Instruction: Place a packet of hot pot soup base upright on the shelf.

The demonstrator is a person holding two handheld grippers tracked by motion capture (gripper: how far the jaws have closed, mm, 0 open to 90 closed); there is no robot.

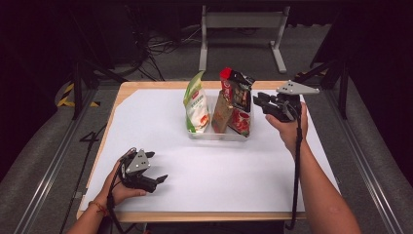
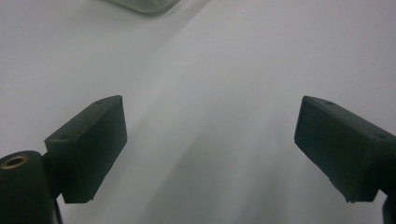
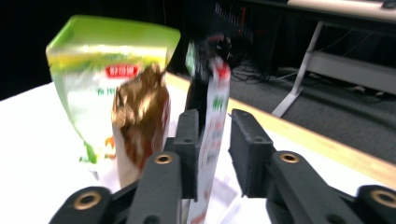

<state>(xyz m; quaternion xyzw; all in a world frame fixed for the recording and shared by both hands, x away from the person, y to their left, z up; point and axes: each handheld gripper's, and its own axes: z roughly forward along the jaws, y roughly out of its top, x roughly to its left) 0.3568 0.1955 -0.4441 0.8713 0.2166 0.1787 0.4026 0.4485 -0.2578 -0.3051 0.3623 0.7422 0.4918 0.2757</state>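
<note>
My right gripper (image 1: 261, 101) sits right of centre in the high view, level with the tops of the packets. In the right gripper view its fingers (image 3: 189, 140) are blocky matte black plastic with brass-coloured rivets at the joints. They stand either side of the red packet (image 3: 212, 135), a thin, flat, glossy pouch seen edge-on. The left finger lies against it, while a narrow gap shows on the right, so they are not yet clamped.

In the high view the red packet (image 1: 238, 102) stands upright at the right end of a clear plastic tray (image 1: 219, 135), shallow and rectangular, in the upper middle of the frame. Touching it on the left is a brown packet (image 1: 222, 116), crinkled and foil-like. Further left stands a tall green-and-white pouch (image 1: 196, 105), smooth and shiny with a pinched top.

My left gripper (image 1: 158, 181) rests low at the lower left of the high view on the white worktop (image 1: 219, 180), a smooth matte sheet with a pale wooden edge. Its fingers (image 2: 88, 144) are spread wide with nothing between them.
</note>
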